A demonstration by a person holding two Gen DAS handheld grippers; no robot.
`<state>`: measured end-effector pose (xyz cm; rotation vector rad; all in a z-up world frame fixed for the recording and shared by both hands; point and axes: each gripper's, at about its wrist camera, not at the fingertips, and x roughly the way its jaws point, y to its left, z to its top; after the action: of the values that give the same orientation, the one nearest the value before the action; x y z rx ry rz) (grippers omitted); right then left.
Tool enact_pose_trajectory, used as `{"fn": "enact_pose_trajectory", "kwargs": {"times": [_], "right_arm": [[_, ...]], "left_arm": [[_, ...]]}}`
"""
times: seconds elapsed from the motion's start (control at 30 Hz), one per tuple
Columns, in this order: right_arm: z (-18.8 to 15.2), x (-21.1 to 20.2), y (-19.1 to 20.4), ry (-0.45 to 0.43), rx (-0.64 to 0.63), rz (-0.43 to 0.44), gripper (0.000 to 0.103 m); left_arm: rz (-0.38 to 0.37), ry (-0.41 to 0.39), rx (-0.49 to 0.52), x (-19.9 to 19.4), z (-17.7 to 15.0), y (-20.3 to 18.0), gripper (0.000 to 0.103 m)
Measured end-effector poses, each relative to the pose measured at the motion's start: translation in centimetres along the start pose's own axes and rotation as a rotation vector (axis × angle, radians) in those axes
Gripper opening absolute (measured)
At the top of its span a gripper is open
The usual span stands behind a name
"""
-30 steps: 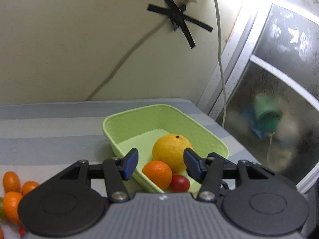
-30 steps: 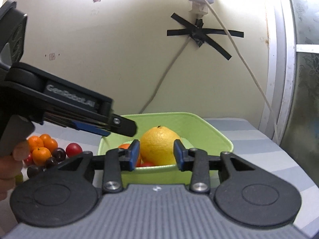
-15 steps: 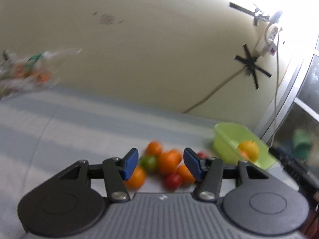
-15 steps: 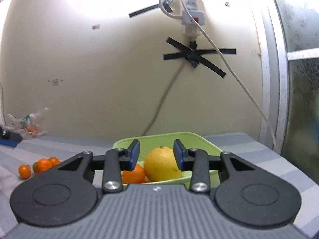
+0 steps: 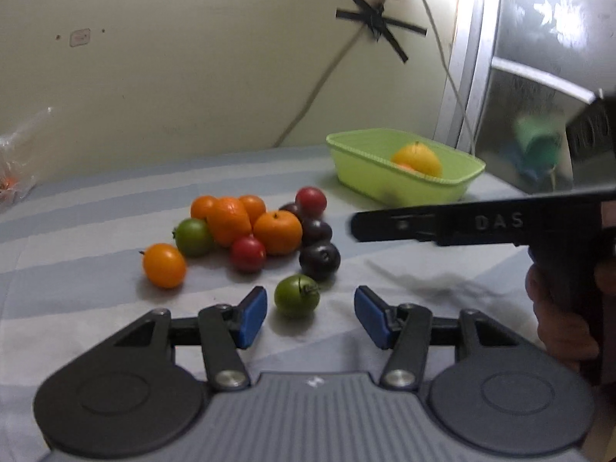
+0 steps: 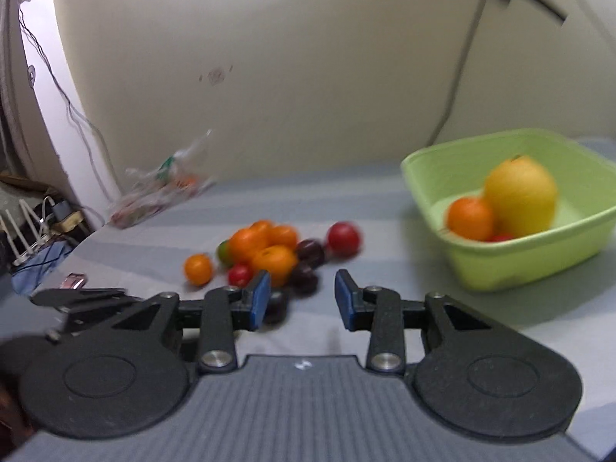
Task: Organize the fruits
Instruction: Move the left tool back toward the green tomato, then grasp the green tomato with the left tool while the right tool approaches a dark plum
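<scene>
striped sheet [image 5: 96, 208] with loose fruit [image 5: 277, 231], green basket [image 5: 400, 186]

Right wrist view motion-blurred; green basket [image 6: 500, 269] cut by right edge, red fruit [image 6: 500, 237] mostly hidden.

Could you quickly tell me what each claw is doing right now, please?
Left claw: open, holding nothing; a green tomato lies just ahead between its fingers.
Right claw: open, holding nothing.
</scene>
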<state>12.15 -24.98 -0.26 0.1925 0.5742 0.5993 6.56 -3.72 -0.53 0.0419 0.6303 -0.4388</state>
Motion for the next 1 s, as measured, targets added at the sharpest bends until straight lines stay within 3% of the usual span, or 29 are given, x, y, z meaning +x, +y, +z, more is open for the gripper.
{"fn": "enact_pose_trajectory", "kwargs": {"times": [0.23, 0.3, 0.37, 0.4, 0.67, 1.0], "right_arm": [[-0.5, 2.7, 2.2, 0.088, -0.048, -0.001, 0.04], [-0.7, 3.5, 2.4, 0.112, -0.056, -0.017, 0.04], [-0.9, 3.4, 2.5, 0.103, -0.069, -0.02, 0.037], [-1.0, 3.3, 2.6, 0.101, -0.076, -0.024, 0.031], [-1.6, 1.3, 1.8, 0.046, -0.059, -0.055, 0.031], [-3.6, -4.7, -1.7, -0.044, -0.04, -0.207, 0.031]], "left_arm": [[-0.006, 0.009, -0.032, 0.9, -0.3, 0.6, 0.04], [-0.003, 0.005, -0.046, 0.9, -0.3, 0.8, 0.028], [-0.017, 0.0, -0.066, 0.9, -0.4, 1.2, 0.028], [-0.024, -0.001, -0.075, 1.0, -0.4, 1.4, 0.028], [-0.055, -0.015, -0.058, 0.7, -0.4, 0.6, 0.027], [-0.194, -0.013, -0.015, 1.6, 0.2, -4.1, 0.027]]}}
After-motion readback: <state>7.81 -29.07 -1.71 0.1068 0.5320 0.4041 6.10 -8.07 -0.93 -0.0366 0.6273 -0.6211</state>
